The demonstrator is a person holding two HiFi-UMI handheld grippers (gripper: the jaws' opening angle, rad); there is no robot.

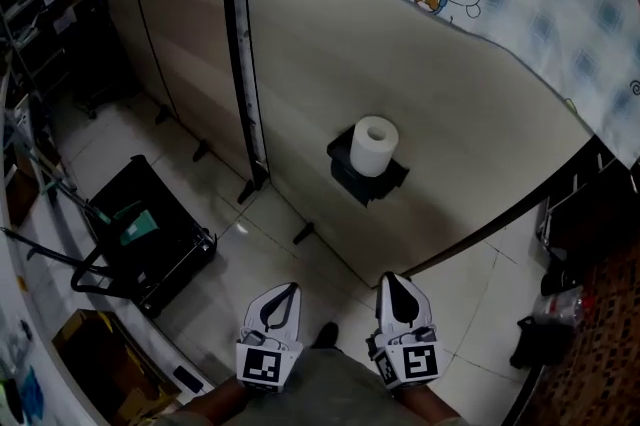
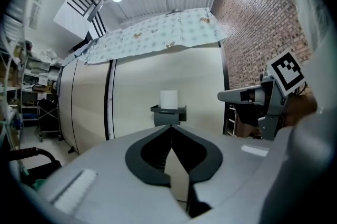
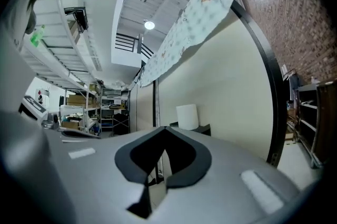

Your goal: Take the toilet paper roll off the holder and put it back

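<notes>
Roll stands upright on the holder on the wall, at 12 o'clock from the grippers, well apart; left gripper and right gripper both closed, nothing between the jaws

No readable text, labels, brands or numbers anywhere.

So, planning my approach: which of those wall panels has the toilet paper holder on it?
The wide panel right of the thick black strip: it alone carries the holder and roll.
</notes>
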